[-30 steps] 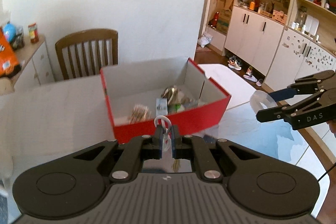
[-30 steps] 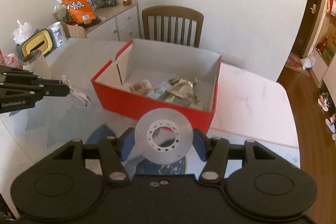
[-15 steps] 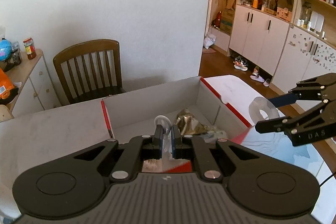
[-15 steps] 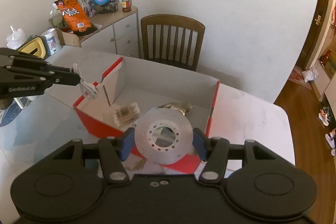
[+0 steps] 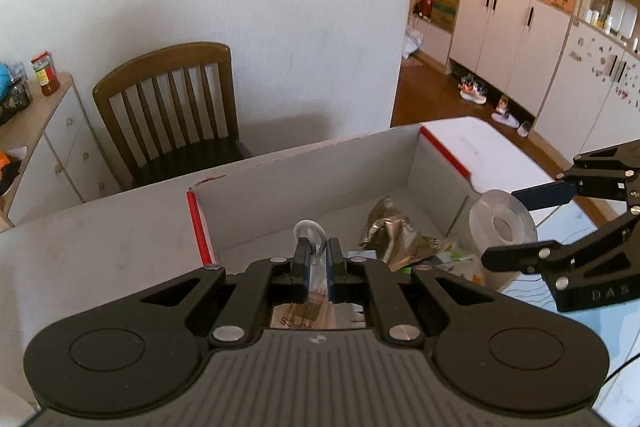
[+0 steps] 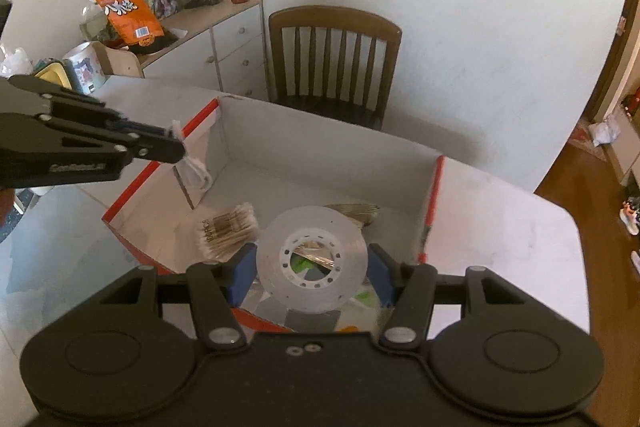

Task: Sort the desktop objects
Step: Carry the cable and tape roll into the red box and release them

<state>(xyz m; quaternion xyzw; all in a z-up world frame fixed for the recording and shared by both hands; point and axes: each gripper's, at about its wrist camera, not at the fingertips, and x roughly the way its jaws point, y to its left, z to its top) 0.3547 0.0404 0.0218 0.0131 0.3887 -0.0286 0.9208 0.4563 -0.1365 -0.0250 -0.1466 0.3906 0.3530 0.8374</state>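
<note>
A red cardboard box [image 6: 434, 187] with a grey inside stands on the white table; its left rim [image 5: 197, 223] shows in the left wrist view. My left gripper [image 5: 316, 261] is shut on a small white looped cord [image 5: 309, 233] and hovers over the box's left part; from the right wrist view the cord [image 6: 196, 167] dangles from that gripper [image 6: 174, 143]. My right gripper [image 6: 312, 263] is shut on a roll of clear tape [image 6: 312, 259] above the box's near right part. The tape [image 5: 502, 227] also shows in the left wrist view. A cotton swab pack [image 6: 226, 229] lies in the box.
A crumpled foil wrapper [image 5: 394, 237] and other small items lie inside the box. A wooden chair [image 6: 334, 63] stands behind the table. A sideboard [image 6: 216, 31] with a snack bag, a globe and jars stands at the back left. White cabinets [image 5: 516, 35] line the far right.
Both grippers moved forward from in front of the box to above its inside, still holding the cord and the tape roll. The box now fills the lower middle of both views.
</note>
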